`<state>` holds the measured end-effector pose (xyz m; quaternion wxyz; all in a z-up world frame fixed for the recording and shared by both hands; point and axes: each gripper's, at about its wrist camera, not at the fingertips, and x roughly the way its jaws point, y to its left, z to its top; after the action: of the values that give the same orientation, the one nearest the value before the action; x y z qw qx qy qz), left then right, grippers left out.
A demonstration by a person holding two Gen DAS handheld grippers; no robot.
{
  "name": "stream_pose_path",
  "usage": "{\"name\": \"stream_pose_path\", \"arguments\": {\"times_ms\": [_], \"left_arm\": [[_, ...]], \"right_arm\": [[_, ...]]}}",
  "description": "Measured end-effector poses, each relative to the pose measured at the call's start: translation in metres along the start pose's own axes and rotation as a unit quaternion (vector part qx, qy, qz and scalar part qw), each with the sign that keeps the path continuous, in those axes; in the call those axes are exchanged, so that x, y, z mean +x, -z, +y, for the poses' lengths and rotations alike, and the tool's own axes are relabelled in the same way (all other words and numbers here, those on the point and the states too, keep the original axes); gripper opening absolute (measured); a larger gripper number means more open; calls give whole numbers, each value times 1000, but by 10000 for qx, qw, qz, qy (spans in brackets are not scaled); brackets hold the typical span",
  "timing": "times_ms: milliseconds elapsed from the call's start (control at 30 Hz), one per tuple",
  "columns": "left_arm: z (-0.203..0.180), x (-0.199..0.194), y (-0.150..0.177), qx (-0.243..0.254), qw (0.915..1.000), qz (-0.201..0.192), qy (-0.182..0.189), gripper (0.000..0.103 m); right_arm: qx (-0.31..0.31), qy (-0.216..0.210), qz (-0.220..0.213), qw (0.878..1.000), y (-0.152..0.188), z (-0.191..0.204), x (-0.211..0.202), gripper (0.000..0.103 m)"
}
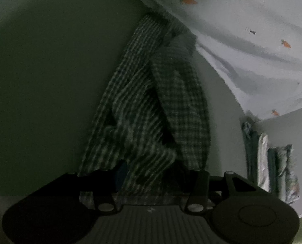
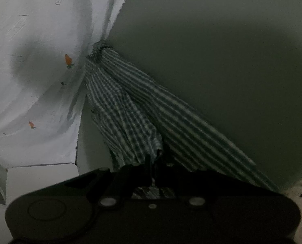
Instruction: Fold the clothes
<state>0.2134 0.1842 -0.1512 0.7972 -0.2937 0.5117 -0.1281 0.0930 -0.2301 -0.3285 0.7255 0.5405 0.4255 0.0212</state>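
Observation:
A green-and-white checked garment [image 1: 151, 101] runs from my left gripper [image 1: 151, 174] up to a bunched end against a white carrot-print sheet [image 1: 242, 20]. The left fingers stand wide apart. The cloth spreads across the gap and hides their tips. In the right wrist view the same checked garment [image 2: 130, 111] fans out from a gathered knot near the sheet [image 2: 39, 81]. It narrows down into my right gripper [image 2: 153, 160]. The right fingers meet at the centre, shut on a fold of the garment.
A stack of folded clothes [image 1: 272, 162] stands on edge at the right. A white box or card [image 2: 43, 174] sits at the lower left of the right wrist view. A spotted fabric [image 2: 301, 195] shows at its lower right. A plain dim grey-green surface [image 2: 222, 61] lies behind.

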Motion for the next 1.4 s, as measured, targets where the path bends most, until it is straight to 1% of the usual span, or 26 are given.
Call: {"name": "stream_pose_path", "arguments": {"times_ms": [33,200,233,333,400,567,667,733,800,867,933,967,1033,1100,1167,1267,1333,1400], "left_arm": [[2,0,2,42,10000,20,-52,56],[10,-3,11,188,9993,49,-335,56],[11,-3,12,239,9989,50,-408,57],[12,0,15,355,9976,42,-599,60],[14,2,17,418,9966,71,-711,60],[20,4,23,537,9937,197,-965,60],[26,6,27,498,9942,279,-911,60],[30,6,30,432,9954,358,-779,59],[34,5,34,342,9966,395,-633,58],[40,3,37,203,9977,431,-474,56],[44,1,39,94,9982,454,-369,46],[47,0,40,40,9984,465,-318,44],[54,0,42,-69,9983,515,-255,35],[61,-3,43,-201,9982,534,-211,32],[67,-5,44,-291,9981,522,-166,32],[69,-11,45,-247,9984,456,-207,37],[69,-10,46,-193,9988,417,-138,47],[66,-8,45,-81,9993,364,-97,51]], "right_arm": [[12,31,6,10000,1,-3,-2,2],[-18,228,59,9997,3,-11,-1,3],[-81,288,88,9995,4,-9,0,4],[-344,509,156,9980,4,-6,0,10],[-529,657,150,9963,3,-5,-2,14],[-992,1026,134,9897,0,-1,-8,15],[-1268,1245,124,9840,-1,2,-11,20],[-1442,1376,112,9799,-3,2,-14,24],[-1543,1411,38,9779,-5,-1,-20,30],[-1615,1432,-18,9764,-8,-4,-25,33],[-1668,1440,-41,9754,-10,-8,-28,34],[-1679,1430,-12,9754,-11,-9,-27,36],[-1705,1410,80,9752,-12,-11,-24,36],[-1711,1373,182,9755,-12,-15,-21,36],[-1713,1307,238,9762,-12,-19,-20,36],[-1620,1163,302,9794,-17,-23,-20,36],[-1600,1072,322,9807,-18,-25,-22,37],[-1616,1009,315,9812,-18,-26,-24,37]]}}
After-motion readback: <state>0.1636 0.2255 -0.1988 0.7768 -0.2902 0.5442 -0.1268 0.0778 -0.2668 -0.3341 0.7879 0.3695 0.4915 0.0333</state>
